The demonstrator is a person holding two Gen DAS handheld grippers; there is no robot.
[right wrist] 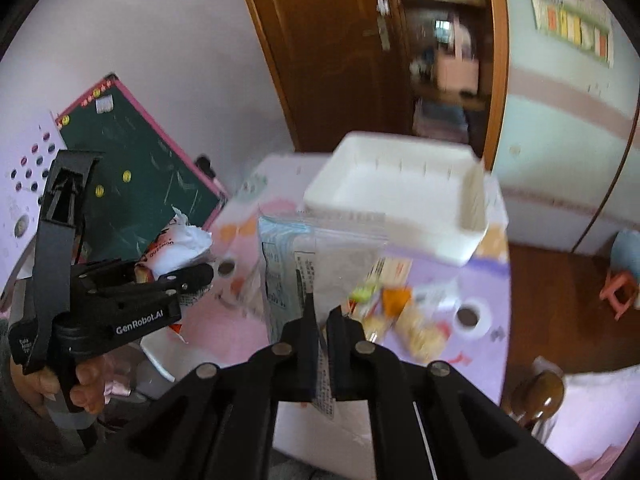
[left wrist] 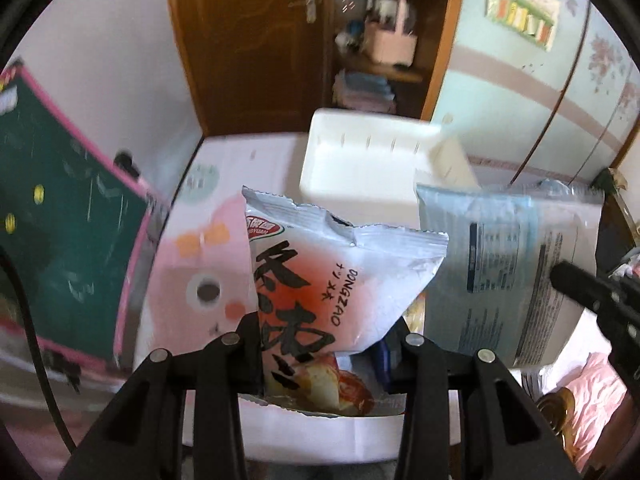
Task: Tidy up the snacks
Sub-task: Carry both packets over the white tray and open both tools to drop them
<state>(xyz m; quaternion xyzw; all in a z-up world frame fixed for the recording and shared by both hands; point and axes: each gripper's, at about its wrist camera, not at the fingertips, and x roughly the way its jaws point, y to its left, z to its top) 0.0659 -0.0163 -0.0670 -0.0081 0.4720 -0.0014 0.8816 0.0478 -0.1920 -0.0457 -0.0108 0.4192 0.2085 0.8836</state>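
Both tongs carry a snack clear of the bench [right wrist: 492, 364].

Left tongs [left wrist: 324, 344]: jaws part-way closed, pressed on the lower part of a white-and-red bag [left wrist: 332, 276]. The bag stands up between them, top edge crumpled. The right-wrist view shows the same bag gripped in these tongs, with a hand [right wrist: 80, 388] on the handle.

Right tongs [right wrist: 322, 332]: jaws narrow, pinched on the bottom edge of a pale blue pouch [right wrist: 296, 272]. The pouch rises straight ahead of them, printed back facing the camera. In the left-wrist view it hangs just to the right of the red bag.

White bin [right wrist: 400, 196]: ahead of both tongs, beyond the 2 held packets. As far as its interior shows, it holds nothing. The near part is hidden behind the pouch.

Loose snacks [right wrist: 404, 316]: a small cluster of yellow and orange packets lies on the bench just right of the right tongs, between them and the bin. Blur prevents a count.

Judgement: the task is at an early stage. 2 packets are picked up and none is visibly stowed. Left to do: carry both forward over the bin, release them inside, then collect the cluster on the bench. Blur suggests both hands are moving.
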